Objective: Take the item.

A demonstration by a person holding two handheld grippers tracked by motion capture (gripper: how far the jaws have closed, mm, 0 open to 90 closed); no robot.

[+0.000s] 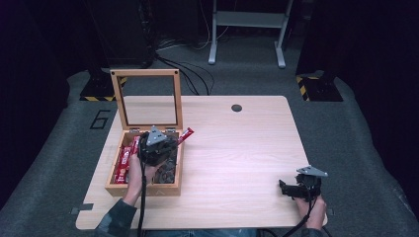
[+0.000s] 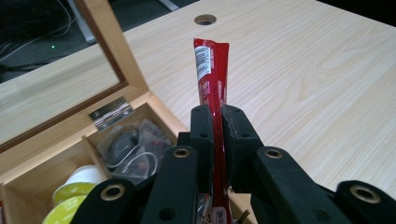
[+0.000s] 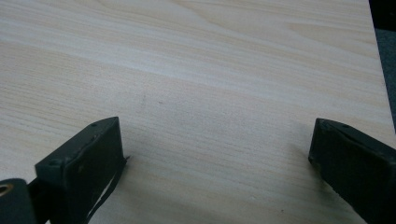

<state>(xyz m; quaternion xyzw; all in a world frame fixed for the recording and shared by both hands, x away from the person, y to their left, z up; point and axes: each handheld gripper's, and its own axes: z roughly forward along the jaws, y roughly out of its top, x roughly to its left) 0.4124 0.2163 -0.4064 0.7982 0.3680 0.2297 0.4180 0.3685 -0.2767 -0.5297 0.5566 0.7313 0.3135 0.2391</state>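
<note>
Over the wooden box [image 1: 143,188], the left gripper [image 2: 217,122] is clamped on a red packet [image 2: 212,70] that sticks out past the box's hinged edge. Well away from the box, the right gripper [image 3: 217,154] rests on the table [image 3: 210,70] with its jaws spread wide, holding nothing.

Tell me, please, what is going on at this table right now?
A person works with two hand-held grippers. The left gripper is shut on a red sachet, held above the open wooden box, which holds more red sachets. The right gripper rests open on the bare table, holding nothing.
</note>
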